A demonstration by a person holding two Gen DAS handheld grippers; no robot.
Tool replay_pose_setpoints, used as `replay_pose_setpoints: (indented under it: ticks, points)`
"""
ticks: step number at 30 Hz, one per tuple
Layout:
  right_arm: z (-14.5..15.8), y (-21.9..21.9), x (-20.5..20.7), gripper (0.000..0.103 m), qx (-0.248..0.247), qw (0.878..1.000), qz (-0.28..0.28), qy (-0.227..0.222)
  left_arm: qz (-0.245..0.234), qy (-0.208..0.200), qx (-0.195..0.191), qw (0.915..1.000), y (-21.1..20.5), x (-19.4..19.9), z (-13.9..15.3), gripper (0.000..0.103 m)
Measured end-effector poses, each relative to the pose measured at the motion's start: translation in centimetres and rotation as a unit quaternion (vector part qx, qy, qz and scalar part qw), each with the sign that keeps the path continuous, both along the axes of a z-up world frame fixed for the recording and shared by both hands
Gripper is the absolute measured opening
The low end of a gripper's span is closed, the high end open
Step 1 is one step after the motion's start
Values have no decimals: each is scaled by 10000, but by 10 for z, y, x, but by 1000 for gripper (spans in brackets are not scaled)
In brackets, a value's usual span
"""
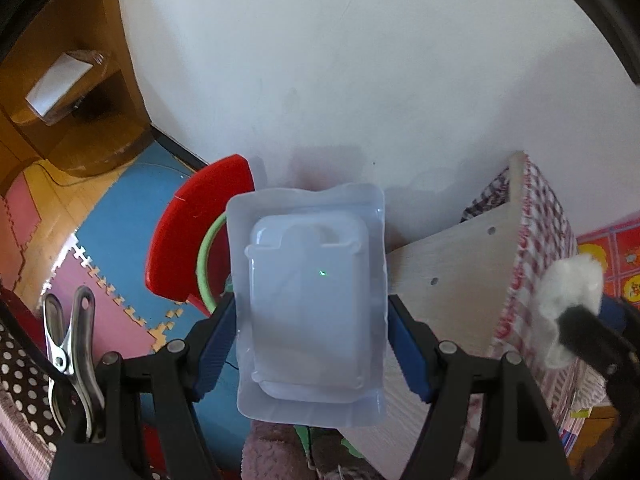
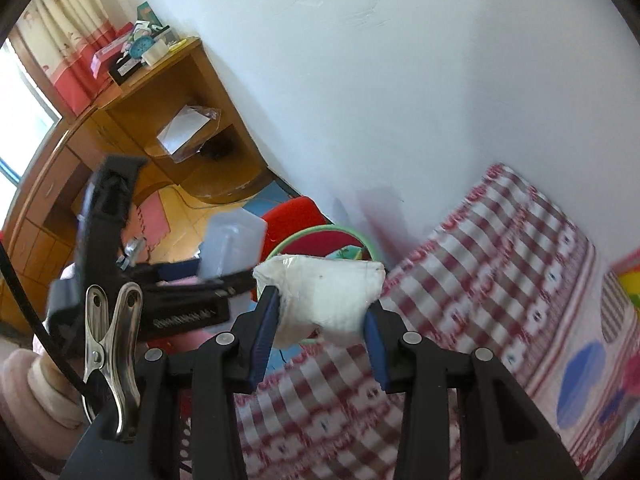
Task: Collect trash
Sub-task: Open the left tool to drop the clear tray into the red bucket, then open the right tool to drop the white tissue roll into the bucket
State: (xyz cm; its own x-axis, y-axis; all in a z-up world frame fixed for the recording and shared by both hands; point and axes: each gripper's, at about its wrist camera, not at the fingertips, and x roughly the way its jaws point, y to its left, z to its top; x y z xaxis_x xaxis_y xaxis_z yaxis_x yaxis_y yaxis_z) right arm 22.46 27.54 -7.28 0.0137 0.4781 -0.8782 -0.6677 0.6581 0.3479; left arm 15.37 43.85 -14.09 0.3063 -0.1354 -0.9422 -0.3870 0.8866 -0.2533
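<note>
My left gripper (image 1: 311,320) is shut on a translucent white plastic blister tray (image 1: 310,300) and holds it in the air beside the table's edge. The tray also shows in the right wrist view (image 2: 232,246). My right gripper (image 2: 320,312) is shut on a crumpled white tissue (image 2: 324,294), which shows at the right of the left wrist view (image 1: 568,284). A bin with a green rim (image 2: 320,232) and a red lid (image 1: 200,220) stands on the floor by the wall, below and beyond both grippers.
A table with a red-and-white checked cloth (image 2: 500,280) lies to the right; its pale wooden side (image 1: 452,280) faces the left gripper. A wooden desk with shelves (image 2: 180,128) stands at the left. Coloured foam mats (image 1: 112,264) cover the floor.
</note>
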Motion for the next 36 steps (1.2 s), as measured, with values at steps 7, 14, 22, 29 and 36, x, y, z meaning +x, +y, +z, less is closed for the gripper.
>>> replay_pose_setpoints:
  ticks: [7, 14, 22, 29, 36]
  points:
    - [-13, 28, 5, 41, -100, 9998, 4, 144, -21, 145, -54, 9999, 10, 16, -44, 76]
    - [-26, 45, 9, 41, -268, 9994, -45, 213, -145, 263, -151, 9994, 14, 27, -76, 77]
    - [-40, 59, 16, 41, -397, 9989, -63, 223, -164, 366, -261, 9989, 21, 33, -94, 81]
    - [-52, 70, 18, 41, -416, 9987, -55, 297, -157, 343, -176, 9991, 25, 34, -100, 91]
    - [-58, 73, 18, 41, -405, 9986, -8, 349, -9, 357, -206, 9992, 33, 27, -99, 91]
